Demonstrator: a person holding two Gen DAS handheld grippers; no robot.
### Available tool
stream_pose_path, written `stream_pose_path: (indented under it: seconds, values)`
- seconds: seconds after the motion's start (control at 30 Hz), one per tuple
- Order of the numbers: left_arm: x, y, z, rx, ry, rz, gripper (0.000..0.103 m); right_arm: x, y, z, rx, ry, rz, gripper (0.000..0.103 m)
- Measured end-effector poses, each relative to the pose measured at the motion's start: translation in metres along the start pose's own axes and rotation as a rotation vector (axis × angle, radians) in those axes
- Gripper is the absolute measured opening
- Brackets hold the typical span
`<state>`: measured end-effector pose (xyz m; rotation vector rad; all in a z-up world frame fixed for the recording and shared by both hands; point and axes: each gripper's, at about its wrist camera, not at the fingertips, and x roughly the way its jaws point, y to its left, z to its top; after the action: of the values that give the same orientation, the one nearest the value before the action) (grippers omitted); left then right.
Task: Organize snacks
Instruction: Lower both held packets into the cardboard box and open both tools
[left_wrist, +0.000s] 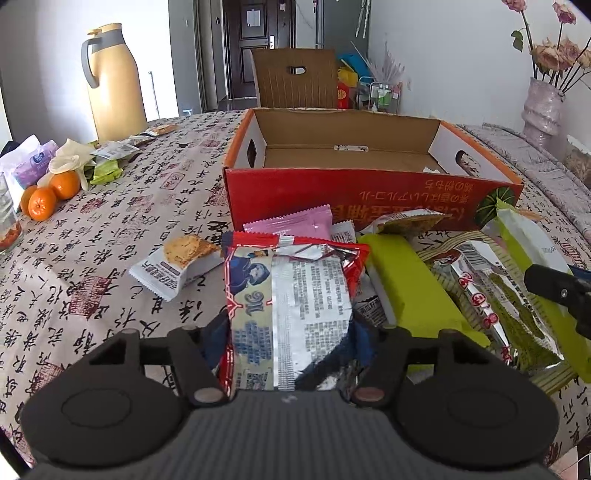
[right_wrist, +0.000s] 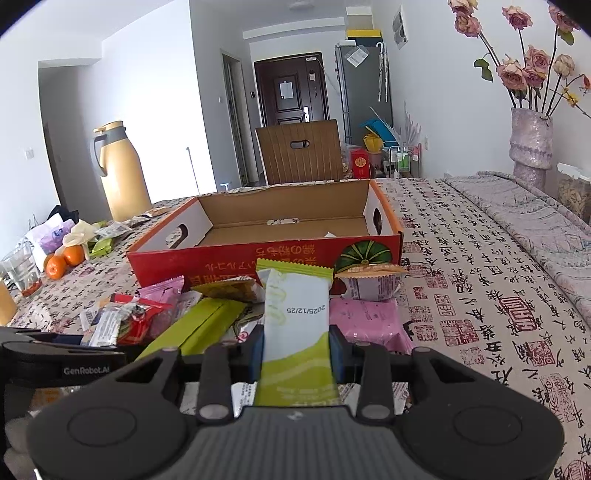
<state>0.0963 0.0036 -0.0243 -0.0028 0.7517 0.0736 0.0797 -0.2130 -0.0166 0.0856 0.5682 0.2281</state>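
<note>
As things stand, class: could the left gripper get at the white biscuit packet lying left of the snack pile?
Probably not yet. The left gripper is shut on a red and silver snack packet; the white biscuit packet lies unobstructed on the tablecloth, but the gripper must first unload.

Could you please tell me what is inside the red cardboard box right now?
The red cardboard box looks nearly empty: bare cardboard floor, with a small white scrap near its right end. Its near wall hides the floor's front strip.

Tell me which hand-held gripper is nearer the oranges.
Left. The left hand-held gripper, shut on a red snack packet, sits closer to the oranges; the right hand-held gripper, holding a green-and-white packet, is farther right.
</note>
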Motion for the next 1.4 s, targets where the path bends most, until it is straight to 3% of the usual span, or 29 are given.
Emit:
stream_pose_path:
  seconds: [0.7,1.4]
  values:
    - [-0.043,0.003,0.033,0.018,-0.156,-0.003,0.065,-0.017,0.005,0.018,-0.017,-0.080,-0.006,0.034]
    - [-0.013,-0.018,0.110,0.052,-0.241,-0.039,0.065,0.032,0.007,0.096,-0.089,-0.174,-0.019,0.034]
